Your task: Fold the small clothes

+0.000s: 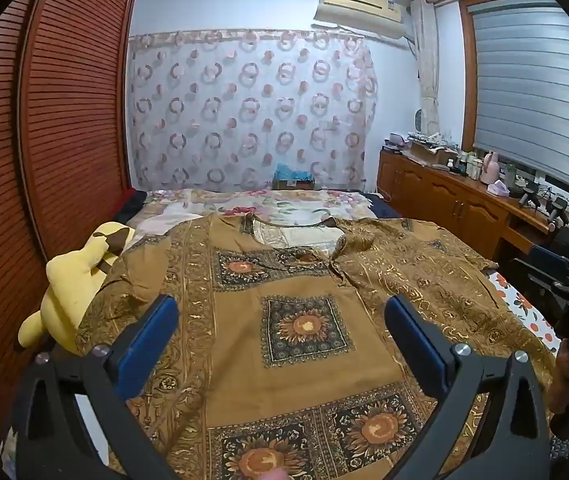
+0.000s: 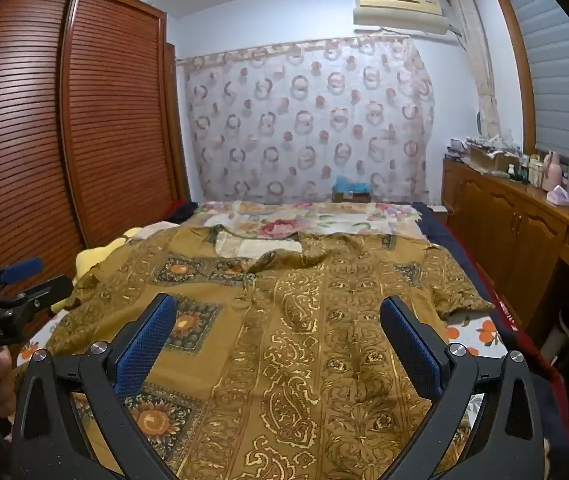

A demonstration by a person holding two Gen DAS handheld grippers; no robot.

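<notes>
A mustard-brown patterned shirt (image 1: pixel 300 304) with sunflower squares lies spread flat on the bed, collar at the far end, sleeves out to both sides. My left gripper (image 1: pixel 282 310) hovers above its lower left half, jaws wide open, nothing between the blue pads. My right gripper (image 2: pixel 278 312) hangs over the shirt (image 2: pixel 324 320) on its right half, also wide open and empty. Each gripper shows in the other's view: the right one (image 1: pixel 564 280) at the right edge, the left one (image 2: pixel 16 280) at the left edge, held by a hand.
A yellow plush toy (image 1: pixel 76 276) lies by the shirt's left sleeve, next to the louvred wardrobe (image 1: pixel 64 120). A floral bedsheet (image 2: pixel 304 216) covers the far bed. A wooden sideboard (image 2: pixel 516 216) with bottles runs along the right wall.
</notes>
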